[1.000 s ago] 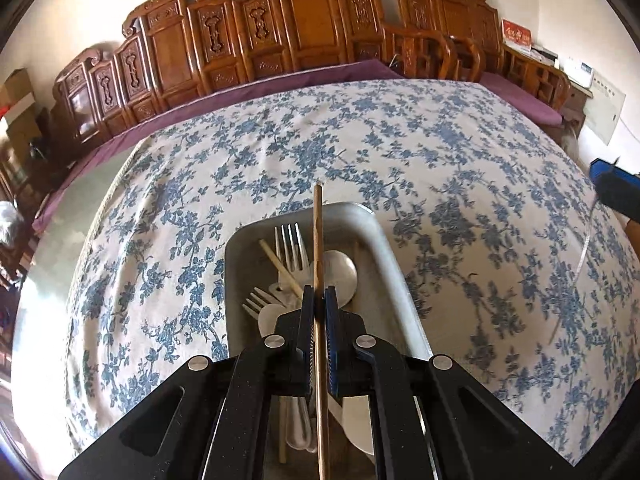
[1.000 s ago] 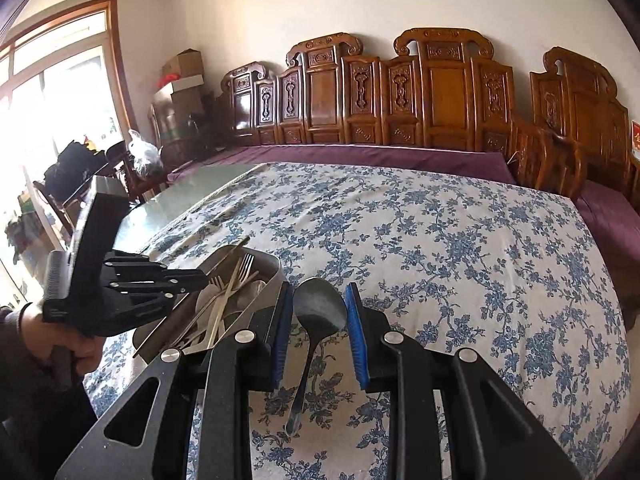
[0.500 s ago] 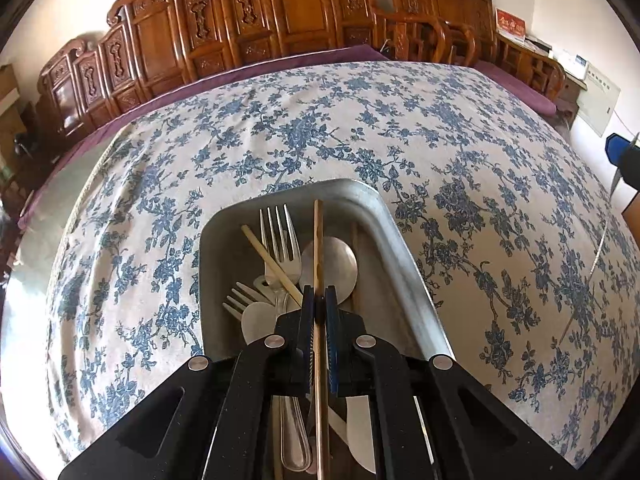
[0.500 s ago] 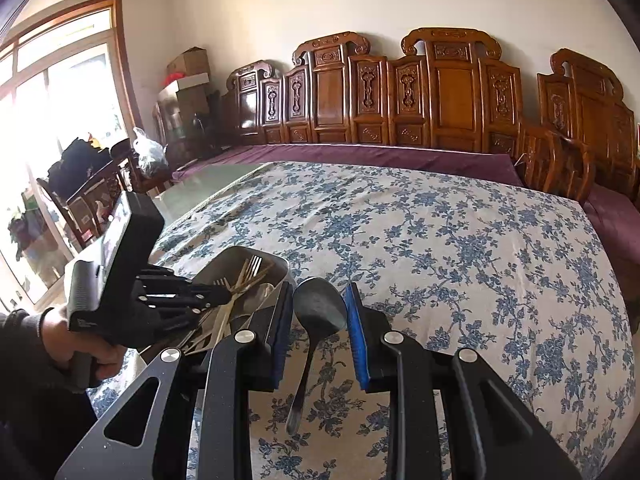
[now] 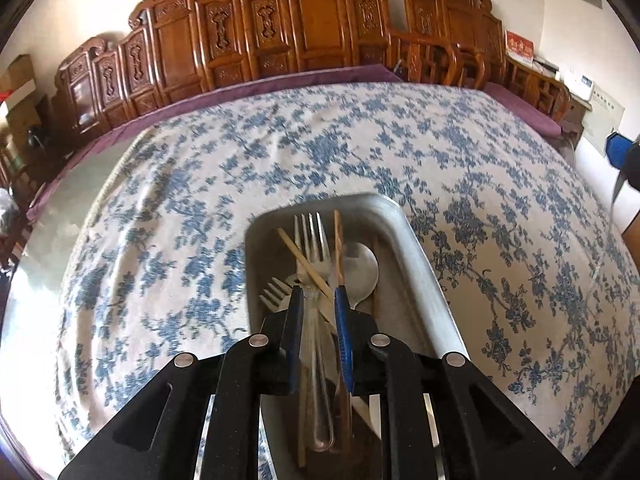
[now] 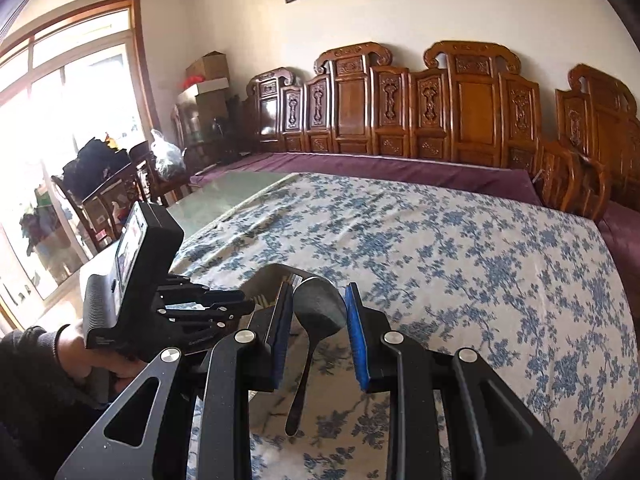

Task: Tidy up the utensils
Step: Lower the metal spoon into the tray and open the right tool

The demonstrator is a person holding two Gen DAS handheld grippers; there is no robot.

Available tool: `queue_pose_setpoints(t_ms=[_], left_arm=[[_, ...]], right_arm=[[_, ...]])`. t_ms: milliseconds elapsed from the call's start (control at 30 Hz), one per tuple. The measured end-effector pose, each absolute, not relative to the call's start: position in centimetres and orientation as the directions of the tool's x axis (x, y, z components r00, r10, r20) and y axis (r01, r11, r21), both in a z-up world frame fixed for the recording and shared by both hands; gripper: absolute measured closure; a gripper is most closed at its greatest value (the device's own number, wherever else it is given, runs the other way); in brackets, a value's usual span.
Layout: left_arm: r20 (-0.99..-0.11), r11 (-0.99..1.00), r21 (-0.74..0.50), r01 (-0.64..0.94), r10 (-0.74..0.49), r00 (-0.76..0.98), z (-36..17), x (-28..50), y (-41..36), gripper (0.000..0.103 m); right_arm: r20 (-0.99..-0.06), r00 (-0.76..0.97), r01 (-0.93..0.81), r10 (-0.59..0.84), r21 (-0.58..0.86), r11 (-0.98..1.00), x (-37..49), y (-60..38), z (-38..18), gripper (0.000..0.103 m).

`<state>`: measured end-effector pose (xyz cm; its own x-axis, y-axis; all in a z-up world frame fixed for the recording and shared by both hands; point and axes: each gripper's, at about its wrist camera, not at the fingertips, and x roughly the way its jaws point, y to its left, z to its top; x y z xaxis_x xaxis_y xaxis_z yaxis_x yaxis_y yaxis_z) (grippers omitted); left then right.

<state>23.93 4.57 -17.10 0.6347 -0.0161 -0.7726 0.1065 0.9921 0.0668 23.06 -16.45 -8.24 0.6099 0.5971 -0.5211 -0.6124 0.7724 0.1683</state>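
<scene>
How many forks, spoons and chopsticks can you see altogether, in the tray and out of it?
Forks: 2, both in the tray.
Spoons: 2, one in the tray, one outside it between the right fingers.
Chopsticks: 3 in the tray; more may be hidden.
Total: 7.

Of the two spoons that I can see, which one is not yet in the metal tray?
The dark spoon between the open right gripper fingers: it lies on the floral tablecloth beside the tray. The pale spoon lies inside, among the forks.
</scene>
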Motion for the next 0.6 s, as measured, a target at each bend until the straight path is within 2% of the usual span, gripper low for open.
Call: queue_pose_setpoints(t_ms=[267, 600], left_arm=[[-0.748, 0.997, 0.036, 0.071, -0.020, 0.663, -14.7, 21.9, 6.3, 0.088], [-0.725, 1.000, -0.003, 0.023, -0.018, 0.688, -14.2, 19.8, 9.0, 0.088]], right_arm=[[-0.514, 0.602, -0.626, 0.611, 0.173, 0.761, 22.7, -13.4, -7.0, 0.074], [-0.533, 0.589, -0.625, 0.608, 0.177, 0.761, 23.6, -9.4, -6.9, 0.074]])
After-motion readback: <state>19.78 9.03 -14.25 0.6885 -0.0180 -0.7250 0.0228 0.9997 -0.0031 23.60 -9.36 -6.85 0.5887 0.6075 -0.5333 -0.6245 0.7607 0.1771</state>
